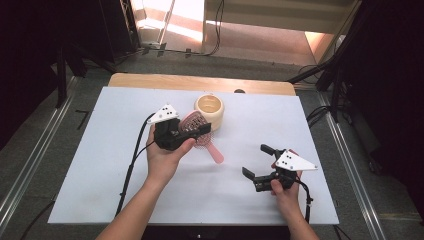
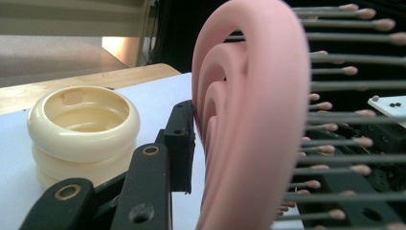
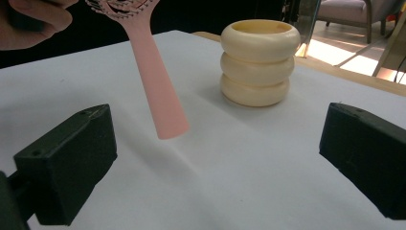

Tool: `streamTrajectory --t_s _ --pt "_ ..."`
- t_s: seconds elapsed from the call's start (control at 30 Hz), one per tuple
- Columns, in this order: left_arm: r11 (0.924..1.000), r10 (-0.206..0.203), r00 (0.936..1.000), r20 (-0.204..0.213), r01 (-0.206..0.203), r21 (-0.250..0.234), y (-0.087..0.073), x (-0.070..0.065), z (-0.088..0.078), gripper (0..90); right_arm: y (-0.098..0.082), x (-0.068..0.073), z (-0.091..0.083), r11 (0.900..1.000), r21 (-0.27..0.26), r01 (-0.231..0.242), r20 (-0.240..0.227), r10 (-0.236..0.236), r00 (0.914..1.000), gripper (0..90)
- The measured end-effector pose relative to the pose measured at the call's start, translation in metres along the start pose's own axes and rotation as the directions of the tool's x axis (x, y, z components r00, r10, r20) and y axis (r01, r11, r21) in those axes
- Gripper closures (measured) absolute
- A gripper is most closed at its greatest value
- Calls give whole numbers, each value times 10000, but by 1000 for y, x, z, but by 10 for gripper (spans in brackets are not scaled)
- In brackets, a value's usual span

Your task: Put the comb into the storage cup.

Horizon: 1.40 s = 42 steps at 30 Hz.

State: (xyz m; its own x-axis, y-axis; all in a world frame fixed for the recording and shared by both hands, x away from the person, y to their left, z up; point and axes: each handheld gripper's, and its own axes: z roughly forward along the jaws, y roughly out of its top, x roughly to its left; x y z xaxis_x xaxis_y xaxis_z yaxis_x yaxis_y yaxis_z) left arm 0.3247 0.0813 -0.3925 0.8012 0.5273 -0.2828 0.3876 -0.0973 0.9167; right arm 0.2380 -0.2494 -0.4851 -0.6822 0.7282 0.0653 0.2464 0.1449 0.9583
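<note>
My left gripper (image 1: 195,131) is shut on the head of a pink hairbrush (image 1: 212,149) near the middle of the table. In the left gripper view the brush (image 2: 249,120) stands edge-on between the black jaws, bristles pointing right. The handle (image 3: 158,91) slants down toward the white table without touching it. A cream ribbed cup (image 1: 209,110) stands upright just behind the brush and also shows in the gripper views (image 2: 84,124) (image 3: 258,62). My right gripper (image 1: 257,161) is at the front right, open, nothing between its fingers (image 3: 215,163), facing the handle and the cup.
A white sheet (image 1: 100,165) covers the table, with a strip of bare wood (image 1: 200,82) along the far edge. Cables trail from both grippers toward the front edge. Dark stands and a grey floor surround the table.
</note>
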Motion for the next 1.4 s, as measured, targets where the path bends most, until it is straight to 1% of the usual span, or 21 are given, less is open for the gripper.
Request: streamTrajectory --t_s 0.1,0.2,0.27,0.4,0.53,0.57,0.77,0.93,1.13,1.23,1.4 --pt "10000 -22 10000 -20 21 -70 2 1 0 615 -2 -3 -5 10000 -19 15 123 -15 9999 0" --pt "10000 43 10000 -45 -43 -35 3 1 0 616 -4 -6 -10 10000 -34 8 182 -7 9998 0" --pt "10000 23 10000 -72 -24 -39 3 2 1 616 -5 -8 -12 10000 -7 -72 205 72 9998 0" --pt "10000 -40 10000 -88 39 -26 4 3 1 615 -7 -11 -17 10000 19 -42 288 42 9996 0" --pt "10000 -11 9999 -139 11 -46 5 5 2 615 -8 -14 -21 9998 -48 -186 361 188 9992 0" --pt "10000 -25 9999 -127 24 -36 6 5 1 615 -9 -15 -21 9999 -38 -155 387 156 9991 0" --pt "10000 91 9997 -205 -91 -32 10 7 0 616 -15 -20 -29 9998 73 -164 464 161 9988 0" --pt "9999 138 9997 -205 -139 -40 12 8 -1 616 -20 -24 -38 9998 90 -169 652 163 9977 0" --pt "9998 195 9994 -276 -195 -15 14 10 -2 615 -25 -30 -49 9994 70 -326 789 320 9964 0" --pt "9999 134 9995 -286 -136 -73 15 11 -2 615 -25 -33 -52 9993 -27 -372 881 373 9954 0" --pt "9999 86 9994 -350 -88 -66 17 14 -3 616 -27 -34 -53 9992 -29 -406 995 407 9942 0"
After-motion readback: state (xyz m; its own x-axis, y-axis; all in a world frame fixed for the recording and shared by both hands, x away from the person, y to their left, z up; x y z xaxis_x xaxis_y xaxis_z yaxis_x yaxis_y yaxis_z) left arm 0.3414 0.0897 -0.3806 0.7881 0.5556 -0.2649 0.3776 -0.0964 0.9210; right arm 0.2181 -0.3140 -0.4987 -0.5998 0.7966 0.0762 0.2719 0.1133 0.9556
